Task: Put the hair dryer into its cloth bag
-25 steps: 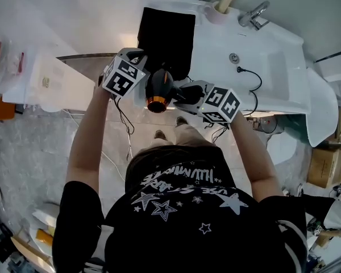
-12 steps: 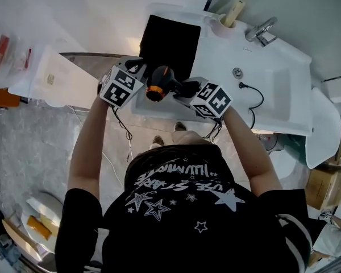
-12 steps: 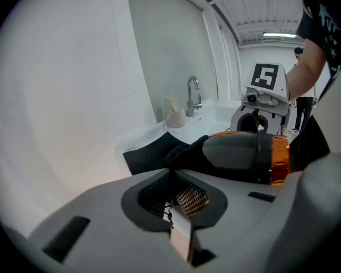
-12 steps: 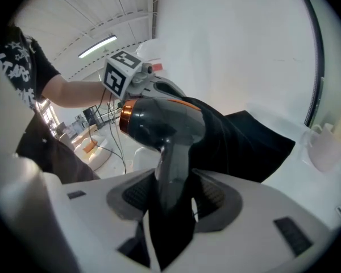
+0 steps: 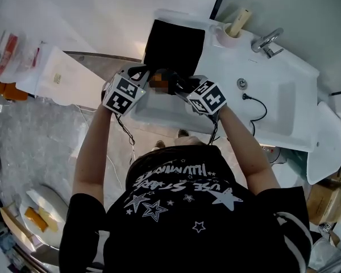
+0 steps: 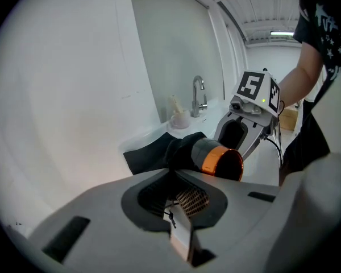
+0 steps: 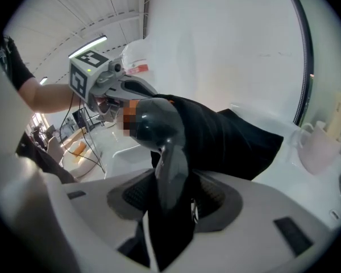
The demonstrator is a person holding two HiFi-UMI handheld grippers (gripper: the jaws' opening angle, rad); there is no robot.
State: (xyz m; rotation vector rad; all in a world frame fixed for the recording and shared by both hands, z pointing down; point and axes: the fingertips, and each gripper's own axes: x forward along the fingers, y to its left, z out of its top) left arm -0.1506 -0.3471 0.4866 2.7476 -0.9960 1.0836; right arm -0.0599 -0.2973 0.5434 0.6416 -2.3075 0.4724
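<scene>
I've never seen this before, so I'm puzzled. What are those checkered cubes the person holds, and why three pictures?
No robot here: a person holds tongs in each hand, and the cubes are part of them. One camera sits on the person's head, looking down; the other two ride on the tongs. The left tongs pinch the edge of the black cloth bag, which lies on the white washstand. The right tongs grip the hair dryer by its handle, its head at the bag.
</scene>
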